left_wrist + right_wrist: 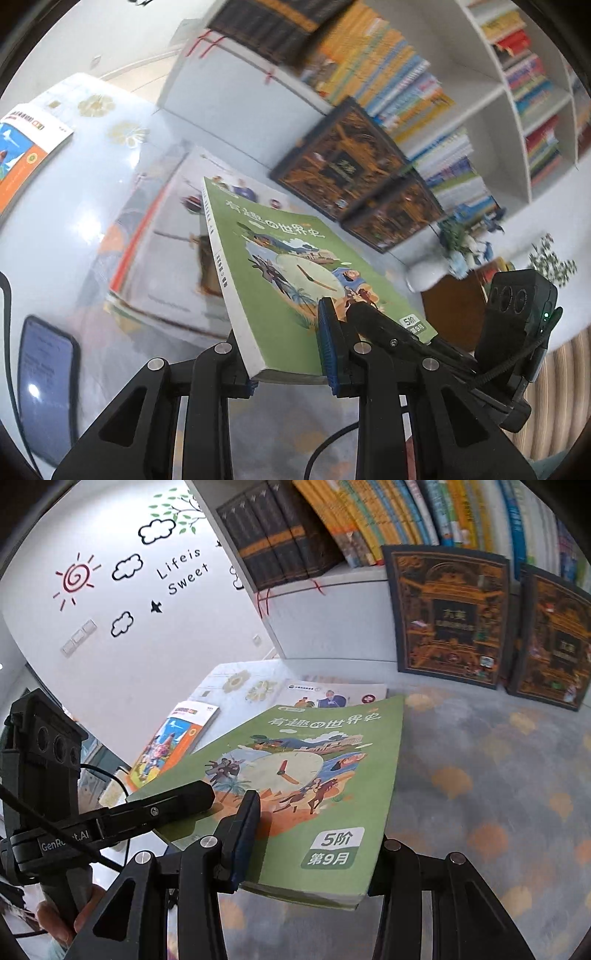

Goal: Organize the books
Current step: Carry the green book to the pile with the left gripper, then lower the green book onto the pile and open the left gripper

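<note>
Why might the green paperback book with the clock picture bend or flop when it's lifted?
The green paperback book is probably a bit floppy: its soft cover looks thin and slightly curved. It seems light, since both the left gripper and right gripper hold only its near edge. Its glossy cover might slip.

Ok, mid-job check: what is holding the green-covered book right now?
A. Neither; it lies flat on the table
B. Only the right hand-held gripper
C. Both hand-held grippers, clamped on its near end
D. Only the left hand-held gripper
C. The green book is raised above the table, with the left hand-held gripper and the right hand-held gripper each closed on its near edge, side by side.
</note>
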### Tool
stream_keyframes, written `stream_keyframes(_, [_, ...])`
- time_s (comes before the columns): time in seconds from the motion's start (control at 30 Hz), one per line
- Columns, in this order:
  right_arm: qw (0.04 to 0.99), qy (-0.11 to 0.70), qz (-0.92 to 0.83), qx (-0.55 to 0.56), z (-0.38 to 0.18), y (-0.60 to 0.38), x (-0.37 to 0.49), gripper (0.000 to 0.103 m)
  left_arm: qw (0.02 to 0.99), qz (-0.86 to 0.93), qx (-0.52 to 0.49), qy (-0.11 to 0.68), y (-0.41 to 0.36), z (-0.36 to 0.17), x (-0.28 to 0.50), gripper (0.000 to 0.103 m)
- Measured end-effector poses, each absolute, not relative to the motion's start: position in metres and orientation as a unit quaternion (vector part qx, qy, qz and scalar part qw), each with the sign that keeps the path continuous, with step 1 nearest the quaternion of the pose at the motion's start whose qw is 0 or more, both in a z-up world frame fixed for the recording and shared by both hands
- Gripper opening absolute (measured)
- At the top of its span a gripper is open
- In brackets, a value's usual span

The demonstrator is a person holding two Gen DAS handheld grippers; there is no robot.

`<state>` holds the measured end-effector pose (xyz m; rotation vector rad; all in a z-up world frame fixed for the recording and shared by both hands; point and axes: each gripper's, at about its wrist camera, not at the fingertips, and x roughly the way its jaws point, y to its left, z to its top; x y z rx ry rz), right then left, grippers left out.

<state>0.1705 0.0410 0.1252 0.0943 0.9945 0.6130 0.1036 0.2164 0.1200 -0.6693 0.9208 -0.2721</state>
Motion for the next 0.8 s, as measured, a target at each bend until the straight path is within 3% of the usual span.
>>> stream_keyframes(0.33, [0.827,0.487,0.273,0.067,0.095,0.071,0.205,0.045,0.822,-0.113,-0.346,0.439,0.256,0.087,0.148,0.026])
stream_keyframes(0.43, [0.821,0.498,0.27,0.067,0.085,0.075,0.204,0.052,0.811,-0.111,-0.362,0.446,0.261,0.076,0.147,0.033])
stream_keyframes(0.6, [0.793,0.539,0.272,0.082,0.057,0.076,0.201,0.06,0.803,-0.068,-0.348,0.479,0.264,0.059,0.137,0.034])
stream_keyframes(0.8, [0.801,0.53,0.277,0.021,0.06,0.09,0.193,0.065,0.809,-0.019,-0.365,0.459,0.289,0.066,0.102,0.034])
